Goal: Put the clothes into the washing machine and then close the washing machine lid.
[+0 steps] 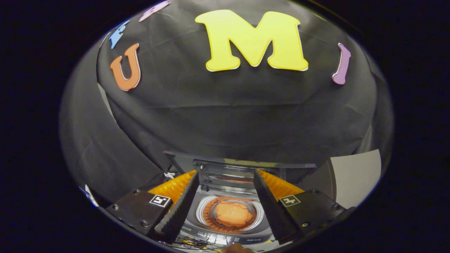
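gripper (pixel 225 196) open above washing machine (pixel 228 225)

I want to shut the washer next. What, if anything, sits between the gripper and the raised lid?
Nothing visible. The open gripper holds nothing; the lid stands upright just beyond its fingers, with the orange clothes already down in the drum.

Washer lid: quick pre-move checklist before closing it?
1. Clothes in the drum: ok, orange bundle lies inside.
2. Nothing hanging over the drum rim: ok, as far as seen.
3. Lid state: not ok yet, it stands raised behind the drum.
4. Gripper free: ok, fingers apart, holding nothing.
5. Gripper touching lid: cannot tell.
6. Cables at the washer's front: cannot tell if they snag.
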The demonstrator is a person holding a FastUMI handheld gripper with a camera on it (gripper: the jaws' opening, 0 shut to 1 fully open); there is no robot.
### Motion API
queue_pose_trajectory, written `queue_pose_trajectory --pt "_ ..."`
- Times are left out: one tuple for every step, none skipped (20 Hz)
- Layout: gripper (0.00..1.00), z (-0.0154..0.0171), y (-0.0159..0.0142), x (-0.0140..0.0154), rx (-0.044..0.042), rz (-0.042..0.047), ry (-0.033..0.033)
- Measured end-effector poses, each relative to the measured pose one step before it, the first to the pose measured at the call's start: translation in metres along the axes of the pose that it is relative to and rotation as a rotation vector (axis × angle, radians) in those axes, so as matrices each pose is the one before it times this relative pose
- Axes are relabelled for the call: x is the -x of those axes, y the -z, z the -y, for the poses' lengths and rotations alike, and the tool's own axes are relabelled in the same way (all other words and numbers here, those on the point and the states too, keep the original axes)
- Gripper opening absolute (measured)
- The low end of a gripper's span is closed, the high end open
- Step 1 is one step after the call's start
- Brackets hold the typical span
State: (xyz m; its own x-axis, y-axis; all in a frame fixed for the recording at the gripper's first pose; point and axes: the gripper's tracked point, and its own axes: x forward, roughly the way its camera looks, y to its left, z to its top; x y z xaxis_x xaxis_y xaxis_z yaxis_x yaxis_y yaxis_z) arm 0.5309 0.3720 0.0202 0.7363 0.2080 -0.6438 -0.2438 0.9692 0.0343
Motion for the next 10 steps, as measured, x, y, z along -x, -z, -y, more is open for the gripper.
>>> queue_pose_trajectory --pt "0.97 0.00243 -0.00418 -0.00502 -0.00575 0.00093 0.00321" --pt "0.98 0.00265 -0.00516 -0.00696 -0.00483 -0.00104 0.00376" --pt "0.98 0.00221 -0.00372 -0.00503 -0.00265 0.00086 0.0034" --pt "0.98 0.0024 -0.00292 -0.00277 0.00156 -0.00334 0.0041" --pt "0.98 0.00247 -0.0025 -0.00355 -0.0013 -0.01127 0.00064" --pt "0.98 0.00161 -0.00257 -0.00641 -0.00521 -0.00713 0.002" --pt "0.98 0.00326 -0.00177 -0.00897 -0.00211 -0.00141 0.0046" --pt "0.97 0.00201 0.00076 -0.01056 0.00419 -0.0014 0.00409" --pt "0.97 0.00236 -0.00501 -0.00759 0.00596 0.00099 0.00795" --pt "0.97 0.00127 -0.00523 -0.00681 0.00522 0.00148 0.00757"
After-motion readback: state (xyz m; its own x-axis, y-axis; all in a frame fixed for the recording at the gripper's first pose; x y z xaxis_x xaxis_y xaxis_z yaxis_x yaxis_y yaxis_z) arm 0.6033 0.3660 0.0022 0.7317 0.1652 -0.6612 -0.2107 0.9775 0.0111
